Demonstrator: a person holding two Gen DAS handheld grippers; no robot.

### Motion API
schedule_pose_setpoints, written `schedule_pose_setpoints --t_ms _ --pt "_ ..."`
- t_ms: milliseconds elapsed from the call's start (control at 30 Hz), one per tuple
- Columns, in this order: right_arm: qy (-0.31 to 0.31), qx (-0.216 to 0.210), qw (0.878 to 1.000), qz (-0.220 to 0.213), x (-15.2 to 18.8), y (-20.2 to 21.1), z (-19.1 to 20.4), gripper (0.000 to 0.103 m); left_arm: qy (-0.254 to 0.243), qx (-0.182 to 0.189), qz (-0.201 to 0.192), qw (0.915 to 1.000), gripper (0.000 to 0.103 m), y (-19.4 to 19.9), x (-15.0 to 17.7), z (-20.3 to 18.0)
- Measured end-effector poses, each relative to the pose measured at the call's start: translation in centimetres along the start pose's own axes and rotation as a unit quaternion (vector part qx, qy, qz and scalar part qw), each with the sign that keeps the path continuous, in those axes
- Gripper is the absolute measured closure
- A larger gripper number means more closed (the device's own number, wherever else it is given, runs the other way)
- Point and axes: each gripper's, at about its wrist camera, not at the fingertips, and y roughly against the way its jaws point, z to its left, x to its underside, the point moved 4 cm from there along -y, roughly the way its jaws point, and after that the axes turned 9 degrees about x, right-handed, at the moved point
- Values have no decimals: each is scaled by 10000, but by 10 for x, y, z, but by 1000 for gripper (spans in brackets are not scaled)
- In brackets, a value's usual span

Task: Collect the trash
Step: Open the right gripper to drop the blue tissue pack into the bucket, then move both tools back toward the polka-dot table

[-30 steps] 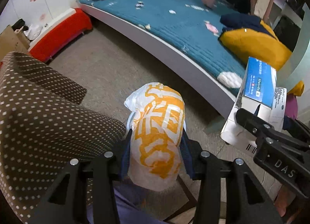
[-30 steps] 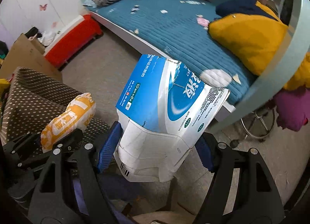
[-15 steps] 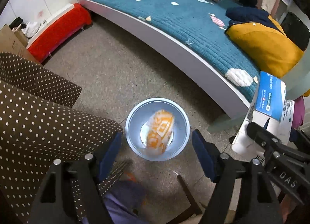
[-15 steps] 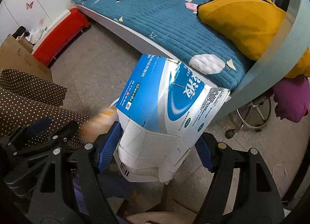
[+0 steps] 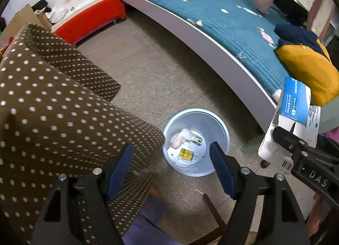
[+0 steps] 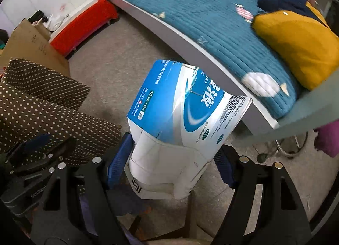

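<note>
Risk lies with the blue-and-white carton (image 6: 180, 126) clamped in the right gripper (image 6: 172, 164): released right of the bin (image 5: 196, 142), beneath the empty, spread left gripper (image 5: 170, 168), it hits the floor.

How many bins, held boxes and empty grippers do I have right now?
Bin: 1
Held box: 1 (blue-and-white box, clamped in the right gripper)
Empty gripper: 1 (left gripper; its fingers have just been opening, nothing between them)
Total: 3
</note>
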Motion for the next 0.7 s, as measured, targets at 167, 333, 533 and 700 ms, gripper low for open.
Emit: schedule_pose_setpoints --t_ms 167,333,533,700 --pt "210 -74 9997 -111 -10 5 15 20 102 -20 -68 9999 30 7 -2 9" --pt "342 20 9993 -158 -12 4 18 13 123 -6 -84 9999 30 10 0 11" --pt "381 74 9992 -13 -2 1 17 13 123 27 -103 9999 30 13 2 11" --pt "369 103 9992 70 11 2 14 13 85 -7 -146 9999 30 16 4 8"
